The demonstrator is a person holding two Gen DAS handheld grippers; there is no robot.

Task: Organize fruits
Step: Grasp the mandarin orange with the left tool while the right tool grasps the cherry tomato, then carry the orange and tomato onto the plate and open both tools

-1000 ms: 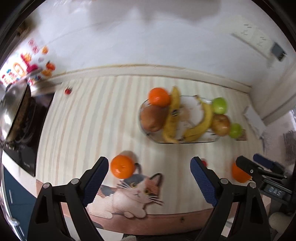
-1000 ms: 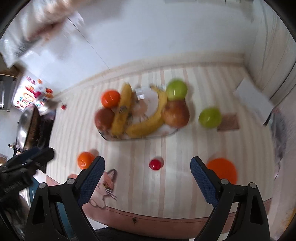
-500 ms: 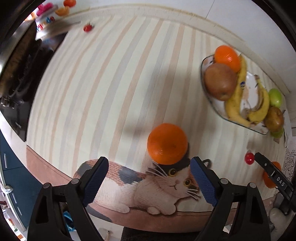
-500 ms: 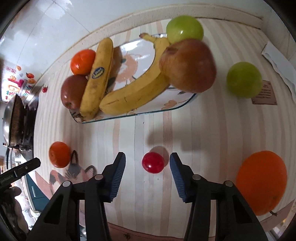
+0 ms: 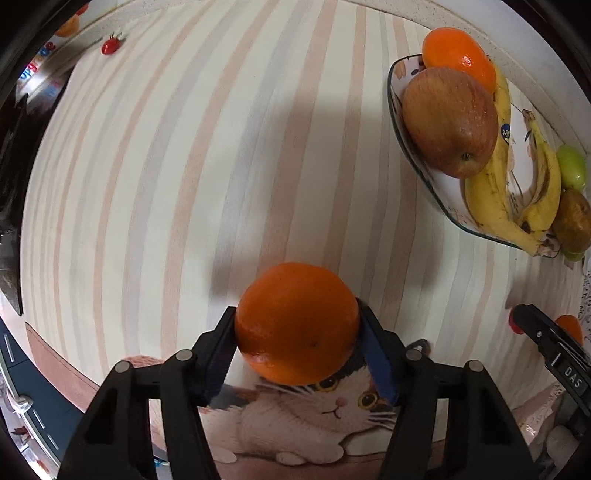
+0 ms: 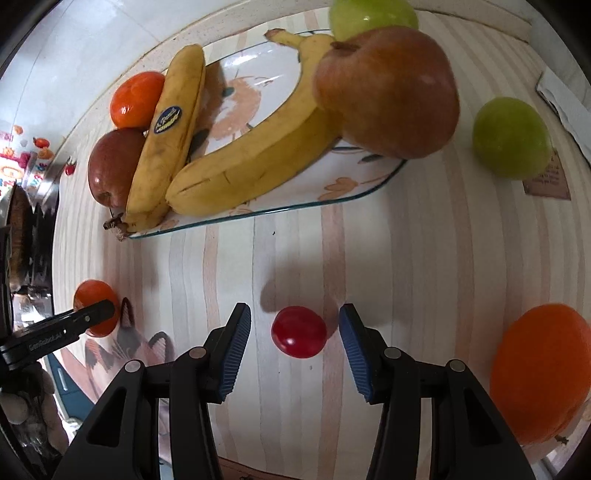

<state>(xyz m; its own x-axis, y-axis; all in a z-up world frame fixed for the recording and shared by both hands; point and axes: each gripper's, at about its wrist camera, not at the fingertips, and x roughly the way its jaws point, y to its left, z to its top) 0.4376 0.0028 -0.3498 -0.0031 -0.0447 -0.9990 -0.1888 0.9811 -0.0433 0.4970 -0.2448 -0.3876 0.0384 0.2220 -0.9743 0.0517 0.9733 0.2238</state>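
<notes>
The left hand-held gripper (image 5: pixel 297 343) points down at the striped bench (image 5: pixel 177 177) and its jaws are closing around an orange (image 5: pixel 297 323); both blue pads (image 5: pixel 376 358) lie against the fruit's sides, and the orange sits at the top edge of a cat picture (image 5: pixel 332 417) printed on the bench covering. The right hand-held gripper (image 6: pixel 295 343) is also aimed downward, jaws partly open with a small red fruit (image 6: pixel 298 331) lying on the bench between its pads (image 6: pixel 354 350); a clear gap shows on each side, so nothing is gripped. Beyond it stands a shallow glass plate (image 6: pixel 280 210) carrying two bananas (image 6: pixel 236 158), a red apple (image 6: pixel 112 166), a small tangerine (image 6: pixel 136 99) and a large reddish pear-like fruit (image 6: pixel 388 90) resting at the plate's right end, with a green apple (image 6: pixel 373 16) behind it. A second green apple (image 6: pixel 511 136) lies loose on the bench to the right of the plate, just beside a brown card (image 6: pixel 546 182). A larger orange fruit (image 6: pixel 541 373) lies at the lower right, well apart from the plate. In the left wrist view a small strawberry-like red fruit (image 5: pixel 110 45) lies far off near the bench's back edge
</notes>
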